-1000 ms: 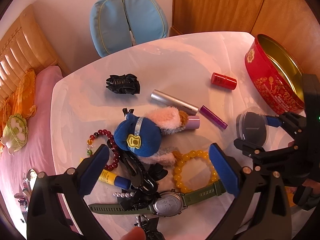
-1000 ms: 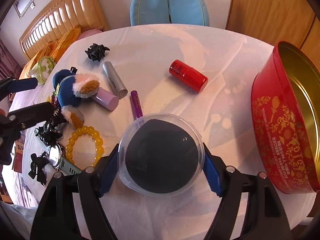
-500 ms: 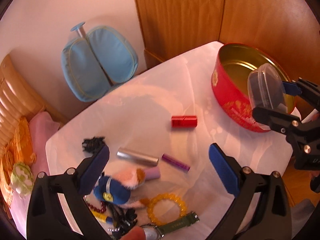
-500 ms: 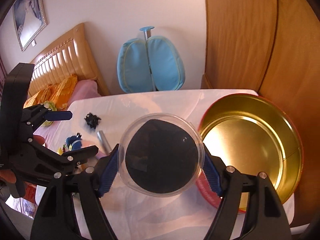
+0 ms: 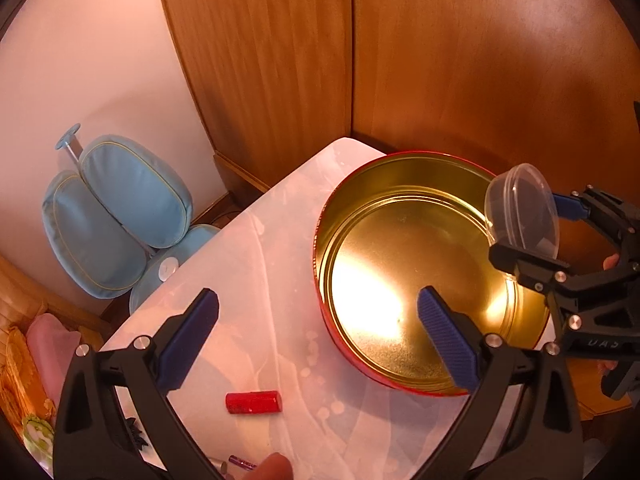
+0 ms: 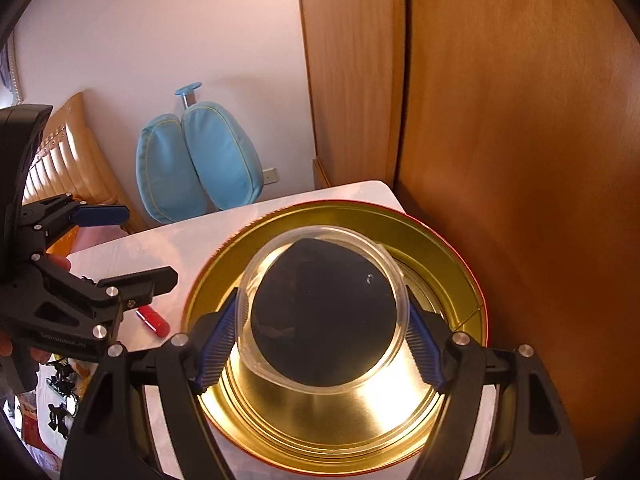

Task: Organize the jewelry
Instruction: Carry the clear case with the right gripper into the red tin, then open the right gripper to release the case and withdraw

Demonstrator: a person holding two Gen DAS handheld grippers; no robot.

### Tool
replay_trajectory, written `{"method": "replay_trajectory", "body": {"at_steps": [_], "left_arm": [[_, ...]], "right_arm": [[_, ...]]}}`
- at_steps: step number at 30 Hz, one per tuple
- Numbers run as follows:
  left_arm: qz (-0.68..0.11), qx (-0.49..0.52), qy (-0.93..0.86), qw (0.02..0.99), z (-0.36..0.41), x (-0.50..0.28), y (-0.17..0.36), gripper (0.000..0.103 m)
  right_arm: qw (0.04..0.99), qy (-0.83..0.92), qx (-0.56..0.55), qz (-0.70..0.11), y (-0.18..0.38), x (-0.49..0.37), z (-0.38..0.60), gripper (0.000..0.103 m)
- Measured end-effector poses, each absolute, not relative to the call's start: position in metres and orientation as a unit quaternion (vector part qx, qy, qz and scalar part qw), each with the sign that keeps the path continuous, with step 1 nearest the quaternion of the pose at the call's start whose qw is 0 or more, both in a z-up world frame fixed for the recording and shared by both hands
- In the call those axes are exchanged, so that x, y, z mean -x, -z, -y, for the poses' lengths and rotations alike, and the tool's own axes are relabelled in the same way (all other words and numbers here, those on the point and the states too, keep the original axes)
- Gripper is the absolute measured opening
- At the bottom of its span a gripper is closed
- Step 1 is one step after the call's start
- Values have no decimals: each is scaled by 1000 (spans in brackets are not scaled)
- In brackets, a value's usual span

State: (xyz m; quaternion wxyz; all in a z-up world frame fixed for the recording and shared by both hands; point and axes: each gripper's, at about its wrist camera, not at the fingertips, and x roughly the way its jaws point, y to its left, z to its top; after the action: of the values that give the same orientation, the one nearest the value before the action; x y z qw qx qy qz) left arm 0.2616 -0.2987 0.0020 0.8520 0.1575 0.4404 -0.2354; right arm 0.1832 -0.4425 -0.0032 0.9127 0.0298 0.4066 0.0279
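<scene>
The right gripper (image 6: 320,344) has its fingers clenched on a clear round box (image 6: 324,312) with a dark lining, held above the open red tin (image 6: 440,240); the smooth wall could slip from the pads and clatter in crooked. The left gripper (image 5: 318,336) hovers released and empty at the tin's nine o'clock. A red tube (image 5: 253,402) lies on the tabletop (image 5: 248,264) at seven o'clock; nothing blocks the tin.
</scene>
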Motion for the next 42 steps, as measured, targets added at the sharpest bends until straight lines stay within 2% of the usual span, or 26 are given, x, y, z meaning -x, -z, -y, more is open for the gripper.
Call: {"method": "replay_trajectory", "body": {"at_steps": [4,12,18,20,23,32,42], "left_arm": [[-459,-154,250,839,315,-270,11,96],[-465,-184,231,835,315,-277,22,96],[-475,-176,223,833,301,-272,24,96],[-478,-168,219,834,297,-269,23,96],[-478,-158,217,836,288,-263,21,96],[-473,-134,191,850,253,-231,9,96],[-489,-97,137,856,163,-189,10,96]], "right_arm": [[897,-24,-33,-440,27,-196,456,77],[812,-40,10,-582,89,-241,446,77],[793,-53,43,-606,105,-244,428,77],[795,-51,44,-603,105,-242,427,81],[804,-51,38,-591,99,-235,428,93],[846,-24,24,-533,57,-196,422,95],[885,-73,-37,-458,4,-160,375,95]]}}
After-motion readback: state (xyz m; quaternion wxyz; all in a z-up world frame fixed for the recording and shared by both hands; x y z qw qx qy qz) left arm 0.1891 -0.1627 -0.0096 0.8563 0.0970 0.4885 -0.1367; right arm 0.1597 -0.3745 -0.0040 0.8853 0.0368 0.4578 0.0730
